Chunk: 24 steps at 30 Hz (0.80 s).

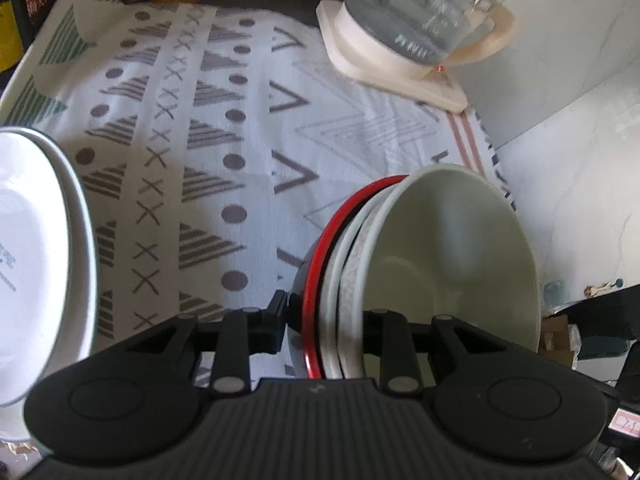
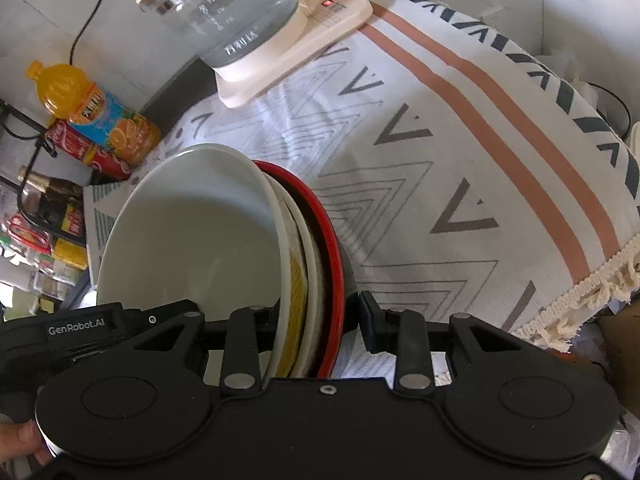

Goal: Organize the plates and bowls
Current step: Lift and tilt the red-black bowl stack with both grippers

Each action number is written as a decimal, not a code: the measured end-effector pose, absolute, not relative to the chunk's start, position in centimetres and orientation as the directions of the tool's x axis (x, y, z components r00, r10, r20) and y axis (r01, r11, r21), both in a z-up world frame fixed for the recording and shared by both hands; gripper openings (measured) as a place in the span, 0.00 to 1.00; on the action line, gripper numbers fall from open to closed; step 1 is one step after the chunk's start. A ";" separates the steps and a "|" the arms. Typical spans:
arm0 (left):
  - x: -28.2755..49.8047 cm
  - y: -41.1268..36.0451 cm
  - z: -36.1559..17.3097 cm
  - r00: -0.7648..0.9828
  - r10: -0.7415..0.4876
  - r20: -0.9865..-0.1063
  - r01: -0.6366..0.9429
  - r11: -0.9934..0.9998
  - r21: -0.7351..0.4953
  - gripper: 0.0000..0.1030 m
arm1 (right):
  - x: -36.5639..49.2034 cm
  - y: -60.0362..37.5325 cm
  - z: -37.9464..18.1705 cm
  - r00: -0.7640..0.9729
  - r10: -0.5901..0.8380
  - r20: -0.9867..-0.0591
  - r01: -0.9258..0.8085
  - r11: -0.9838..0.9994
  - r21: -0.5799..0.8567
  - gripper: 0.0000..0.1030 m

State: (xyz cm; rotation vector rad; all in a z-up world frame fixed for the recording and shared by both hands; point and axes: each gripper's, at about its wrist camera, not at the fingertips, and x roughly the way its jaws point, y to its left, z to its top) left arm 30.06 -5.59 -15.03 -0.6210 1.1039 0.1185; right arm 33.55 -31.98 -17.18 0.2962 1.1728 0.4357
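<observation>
A nested stack of bowls (image 1: 448,240), pale green innermost, white ones around it and a red-rimmed bowl (image 1: 316,280) outermost, is held by its rim from two sides. My left gripper (image 1: 326,320) is shut on the stack's rim, one finger outside the red bowl and the other inside the green one. In the right wrist view the same stack (image 2: 192,232) sits in my right gripper (image 2: 316,320), shut on the opposite rim beside the red bowl (image 2: 332,248). A pile of white plates (image 1: 40,240) rests on the cloth at the left.
A glass kettle (image 1: 420,20) on its cream base stands at the back of the patterned tablecloth (image 1: 224,140). Juice and sauce bottles (image 2: 92,108) line the back left by a wire rack. The cloth's fringed edge (image 2: 580,292) hangs at the right.
</observation>
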 end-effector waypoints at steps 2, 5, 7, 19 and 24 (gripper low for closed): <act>29.9 -5.1 -14.4 0.477 -0.202 -0.855 -0.392 0.822 -0.413 0.25 | 33.7 -31.6 -16.6 0.322 0.486 -0.812 -0.183 0.874 0.450 0.31; 29.8 -4.3 -13.4 0.493 -0.182 -0.851 -0.404 0.818 -0.409 0.25 | 33.8 -30.5 -15.6 0.330 0.500 -0.801 -0.215 0.865 0.452 0.31; 29.5 -3.5 -13.0 0.500 -0.174 -0.848 -0.417 0.810 -0.413 0.26 | 34.0 -29.7 -15.0 0.333 0.512 -0.792 -0.236 0.858 0.455 0.31; 26.6 1.2 -10.1 0.557 -0.103 -0.824 -0.479 0.771 -0.420 0.26 | 33.8 -24.3 -12.1 0.315 0.564 -0.763 -0.346 0.817 0.461 0.31; 24.9 3.2 -9.4 0.567 -0.068 -0.821 -0.512 0.751 -0.417 0.26 | 33.3 -21.8 -11.6 0.292 0.586 -0.756 -0.387 0.795 0.467 0.31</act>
